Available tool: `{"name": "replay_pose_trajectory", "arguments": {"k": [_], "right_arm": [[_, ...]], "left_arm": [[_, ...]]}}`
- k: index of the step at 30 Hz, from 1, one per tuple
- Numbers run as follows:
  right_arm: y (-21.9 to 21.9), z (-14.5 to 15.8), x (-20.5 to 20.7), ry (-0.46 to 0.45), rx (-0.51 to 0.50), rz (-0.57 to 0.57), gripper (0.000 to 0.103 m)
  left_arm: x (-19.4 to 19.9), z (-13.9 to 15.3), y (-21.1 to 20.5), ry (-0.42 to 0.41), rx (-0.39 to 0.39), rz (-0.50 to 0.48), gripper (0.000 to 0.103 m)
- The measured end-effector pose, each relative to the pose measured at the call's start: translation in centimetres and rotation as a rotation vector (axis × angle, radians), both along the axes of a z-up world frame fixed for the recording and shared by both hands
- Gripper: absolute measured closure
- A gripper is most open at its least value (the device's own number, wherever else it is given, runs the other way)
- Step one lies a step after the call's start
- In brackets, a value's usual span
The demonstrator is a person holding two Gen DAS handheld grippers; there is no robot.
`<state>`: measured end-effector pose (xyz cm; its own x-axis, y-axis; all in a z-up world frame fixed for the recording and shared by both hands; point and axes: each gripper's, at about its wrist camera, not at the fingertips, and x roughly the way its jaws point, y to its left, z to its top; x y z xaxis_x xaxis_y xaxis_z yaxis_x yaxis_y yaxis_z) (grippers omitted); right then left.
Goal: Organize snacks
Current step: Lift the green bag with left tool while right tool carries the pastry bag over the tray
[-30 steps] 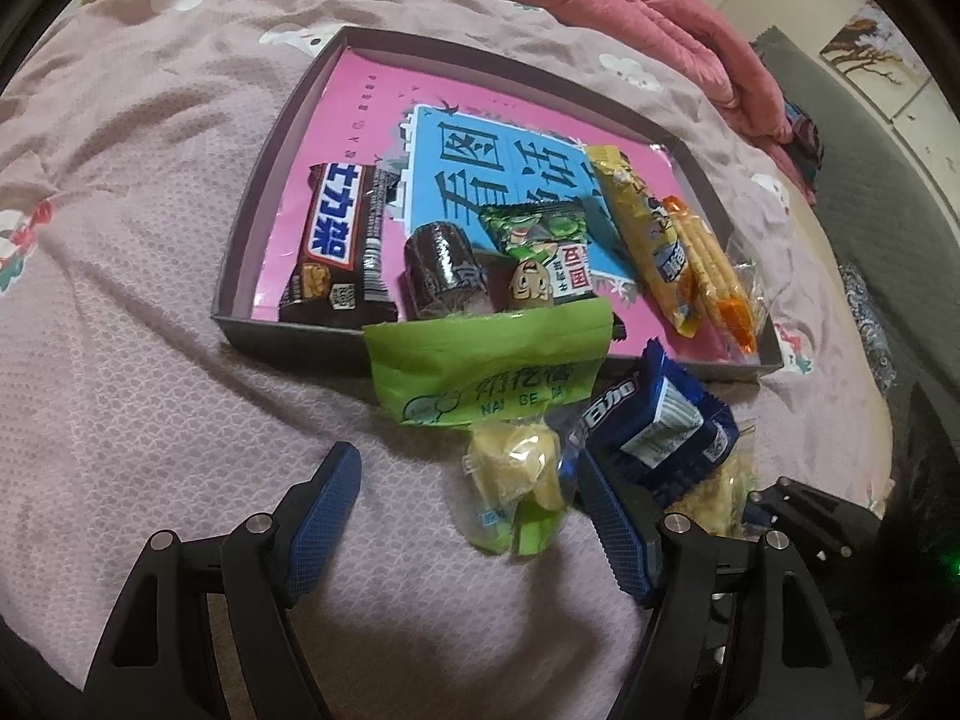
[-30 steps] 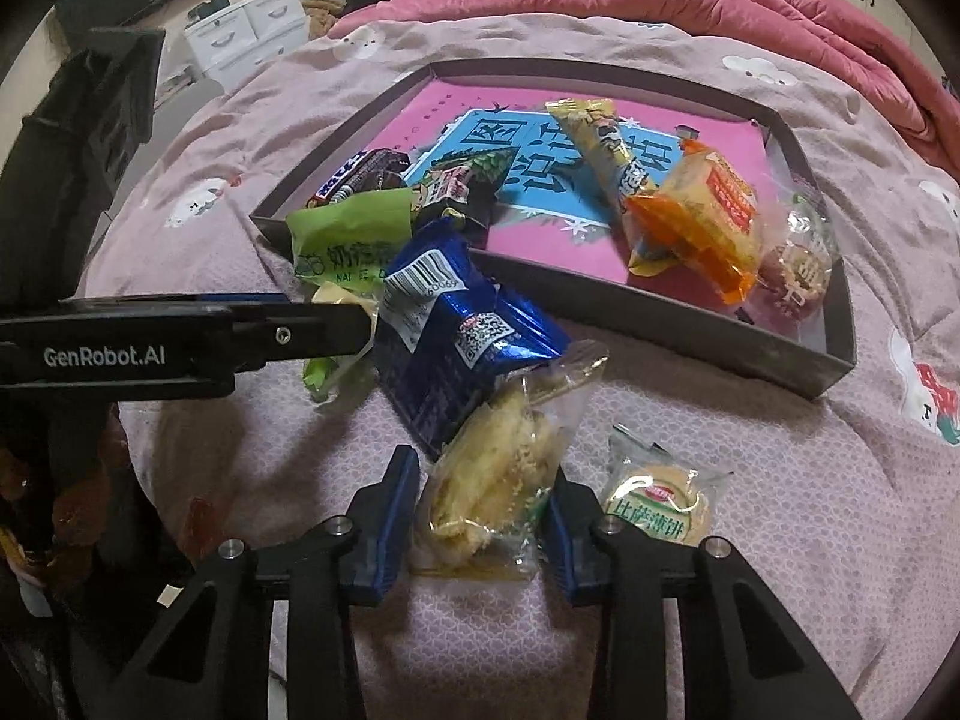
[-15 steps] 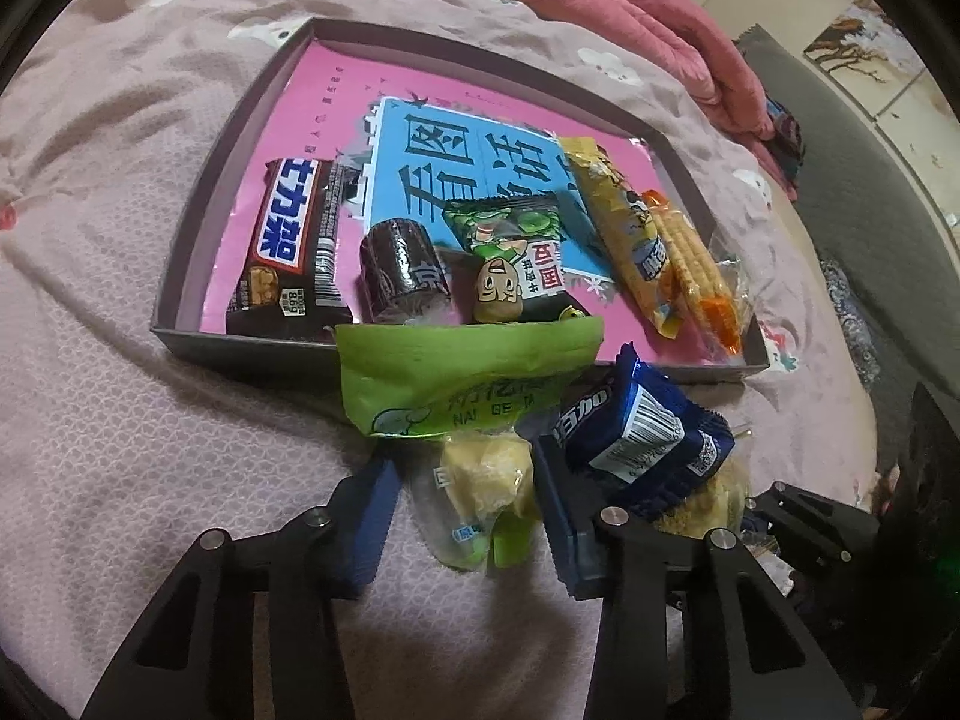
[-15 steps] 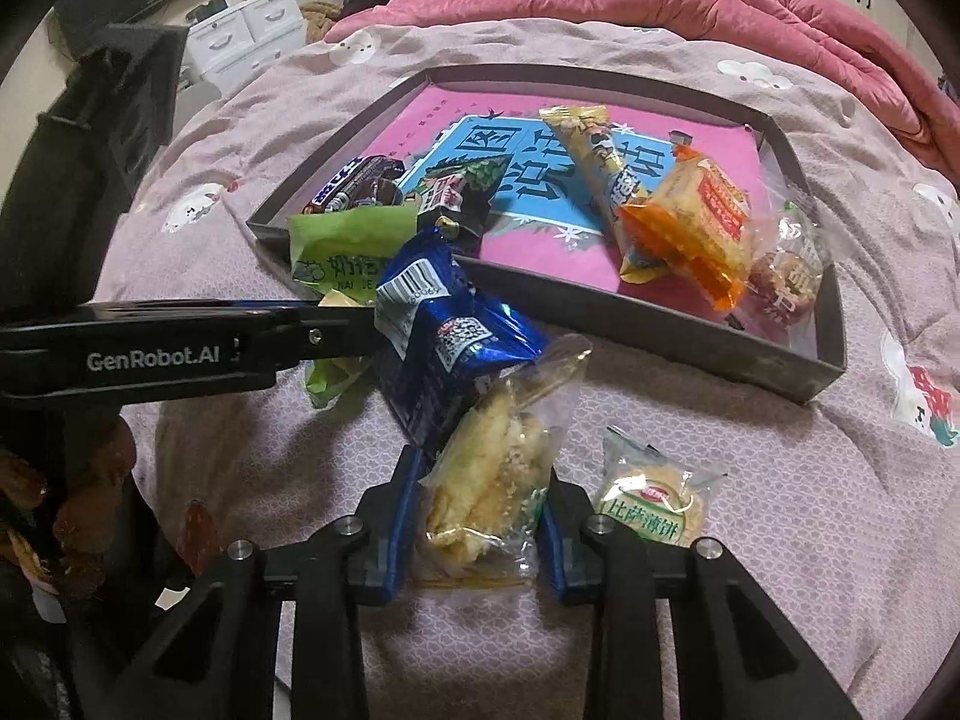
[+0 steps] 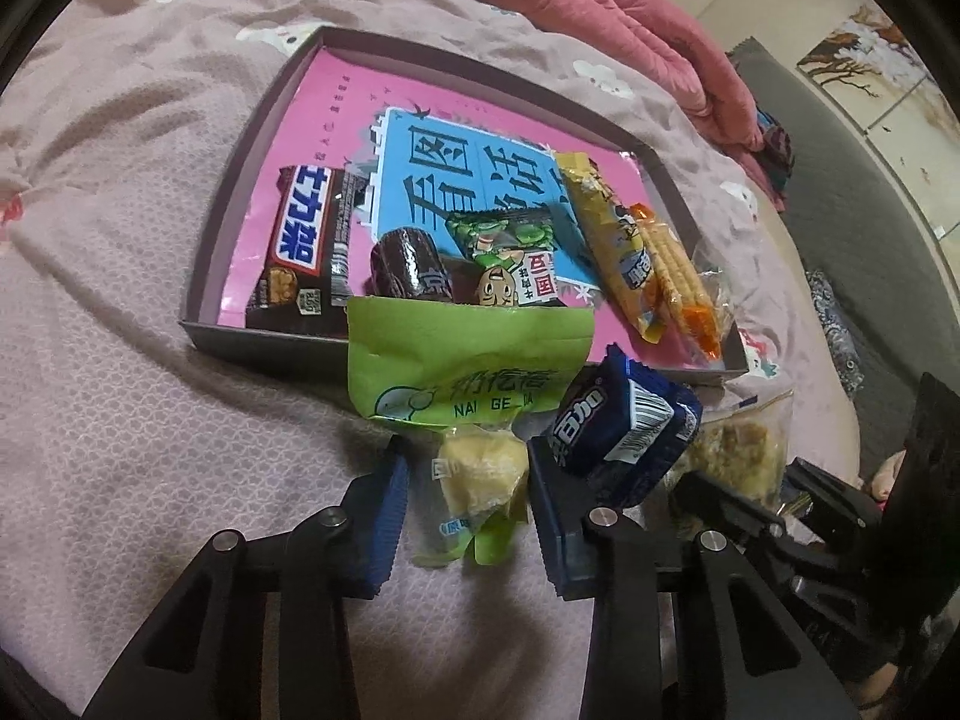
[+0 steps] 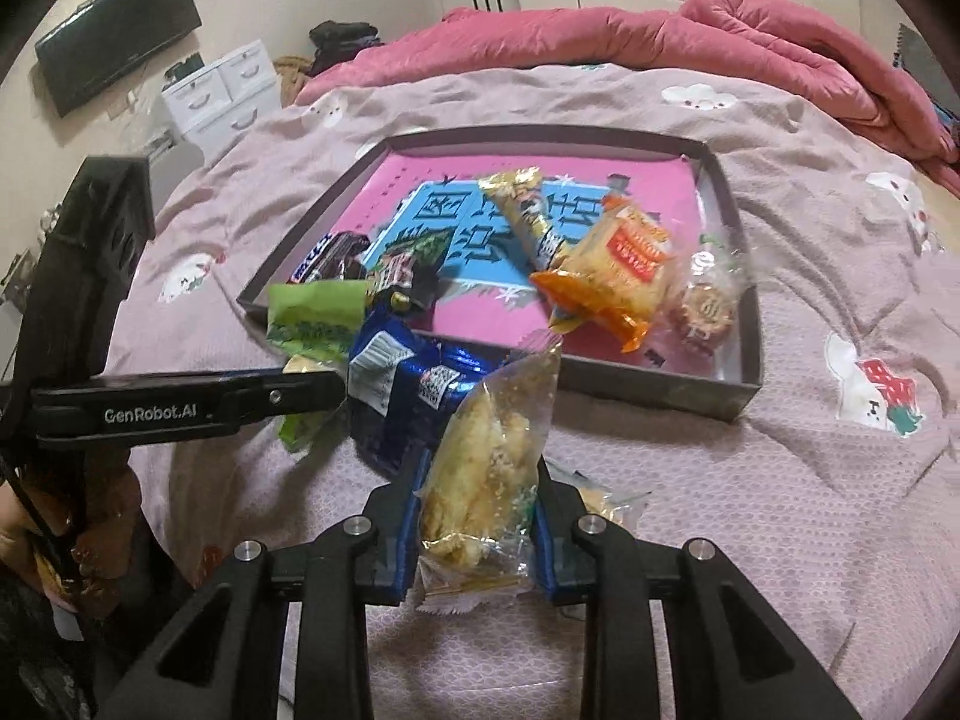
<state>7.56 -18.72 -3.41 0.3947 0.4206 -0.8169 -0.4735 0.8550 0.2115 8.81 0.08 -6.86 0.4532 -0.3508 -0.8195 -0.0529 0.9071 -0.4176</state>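
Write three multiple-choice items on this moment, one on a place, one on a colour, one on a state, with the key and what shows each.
1. Where does the Snickers bar lie?
A. in the tray
B. on the bedspread beside the tray
C. between gripper fingers

2. What colour is the packet resting against the left gripper?
A. orange
B. dark blue
C. white

3. What sits between the right gripper fingers?
A. nothing
B. the round biscuit
C. a clear bag of pale pastry

Key: 1 A, the bar lies inside the tray's left wall. 2 B, its wrapper is dark blue with a white barcode. 3 C, the blue pads press the bag's sides as the jaws are closing.
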Motion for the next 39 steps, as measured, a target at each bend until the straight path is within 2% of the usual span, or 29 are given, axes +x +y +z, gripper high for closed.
{"name": "replay_pose_trajectory", "arguments": {"k": [8,21,39], "right_arm": [[-0.9,1.0,0.0,-0.033,0.038,-0.033,0.073],[-0.8,2.3,-0.5,-0.116,0.037,-0.036,0.073],[-1.6,4.1,-0.2,-0.207,0.092,-0.077,0.073]], "left_arm": [[-0.8,1.7,0.1,-0.048,0.048,-0.002,0.064],[-1.5,3.2,0.2,-0.084,0.110,0.005,0.064],[-2.2,5.6,0.9,-0.169,0.157,0.035,0.064]]}}
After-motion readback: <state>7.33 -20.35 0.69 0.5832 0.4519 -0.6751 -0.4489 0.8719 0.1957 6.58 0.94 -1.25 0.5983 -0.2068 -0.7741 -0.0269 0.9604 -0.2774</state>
